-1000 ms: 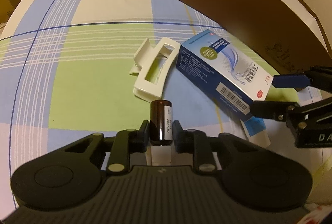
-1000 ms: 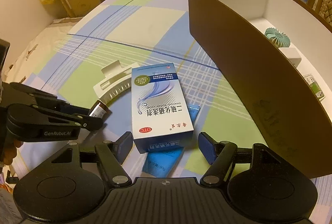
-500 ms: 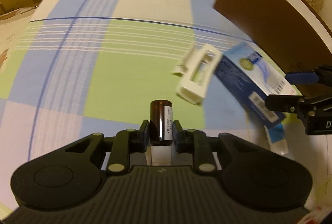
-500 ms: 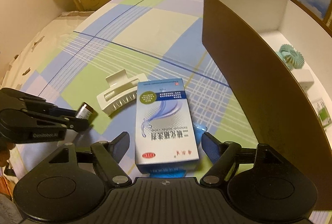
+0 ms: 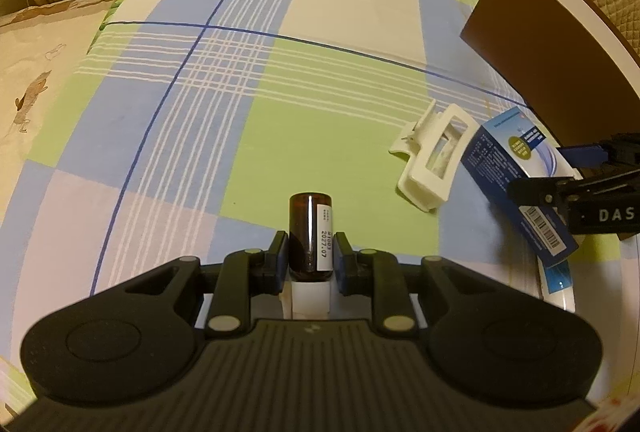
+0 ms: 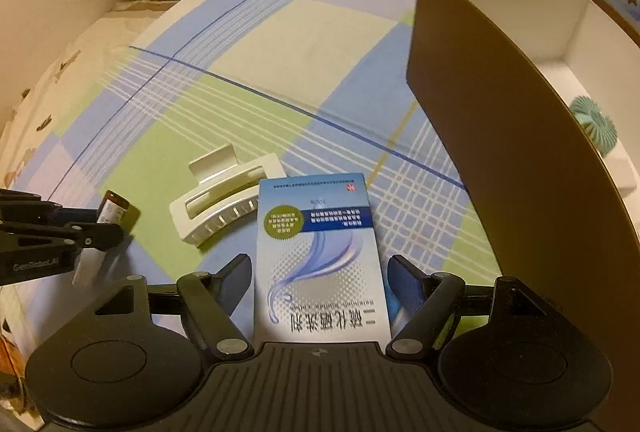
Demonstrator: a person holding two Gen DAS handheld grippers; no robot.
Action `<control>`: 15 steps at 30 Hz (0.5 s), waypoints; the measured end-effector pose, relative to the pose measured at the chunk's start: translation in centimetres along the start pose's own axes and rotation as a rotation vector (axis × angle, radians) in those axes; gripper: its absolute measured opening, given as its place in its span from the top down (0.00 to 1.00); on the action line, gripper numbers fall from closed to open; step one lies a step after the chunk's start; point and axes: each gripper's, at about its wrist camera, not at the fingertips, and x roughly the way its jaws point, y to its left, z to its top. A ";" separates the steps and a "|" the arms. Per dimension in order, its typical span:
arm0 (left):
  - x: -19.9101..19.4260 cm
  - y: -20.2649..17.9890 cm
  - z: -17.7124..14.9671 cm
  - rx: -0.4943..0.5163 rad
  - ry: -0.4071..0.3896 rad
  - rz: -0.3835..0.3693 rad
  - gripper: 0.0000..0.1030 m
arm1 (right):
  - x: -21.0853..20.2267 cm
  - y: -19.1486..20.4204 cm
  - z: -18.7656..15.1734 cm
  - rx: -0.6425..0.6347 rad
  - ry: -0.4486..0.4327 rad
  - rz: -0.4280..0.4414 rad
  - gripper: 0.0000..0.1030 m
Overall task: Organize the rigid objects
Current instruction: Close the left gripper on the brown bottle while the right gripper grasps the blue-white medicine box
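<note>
The left gripper [image 5: 310, 256] is pinching a small brown glass vial [image 5: 310, 232] between its black fingers, the smooth cylinder lying along them with a white printed label [image 5: 324, 238] facing up and its white cap tucked back toward the gripper's body. From the right wrist view the same vial [image 6: 113, 209] is sticking out past the left gripper's fingertips, off to the right gripper's left.

The right gripper [image 6: 318, 278] is standing spread wide, its fingers flanking the near end of a glossy blue-and-white cardboard medicine box [image 6: 320, 256]; whether the pads are touching the carton's sides I cannot tell. The box is lying flat, straight ahead of that tool, with a blue packet [image 6: 394, 306] peeking out beneath its right edge.

Ahead and to the left of the right gripper, touching the box's far left corner, a cream plastic hair claw [image 6: 224, 199] is lying on its side, its curved toothed edge facing the tool.

Everything is resting on a soft checked cloth [image 5: 280, 103] in pale green, blue and cream, which is stretching away wide and flat ahead of the left gripper. To the right gripper's right, a tall brown cardboard wall [image 6: 492, 135] of an open box is rising just beside the medicine box, closing that side; inside sits a teal ribbed round thing [image 6: 592, 123].
</note>
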 end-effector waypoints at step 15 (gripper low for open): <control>-0.6 -0.5 0.4 0.046 -0.007 -0.009 0.82 | -0.8 0.5 -0.4 0.007 -0.018 -0.034 0.41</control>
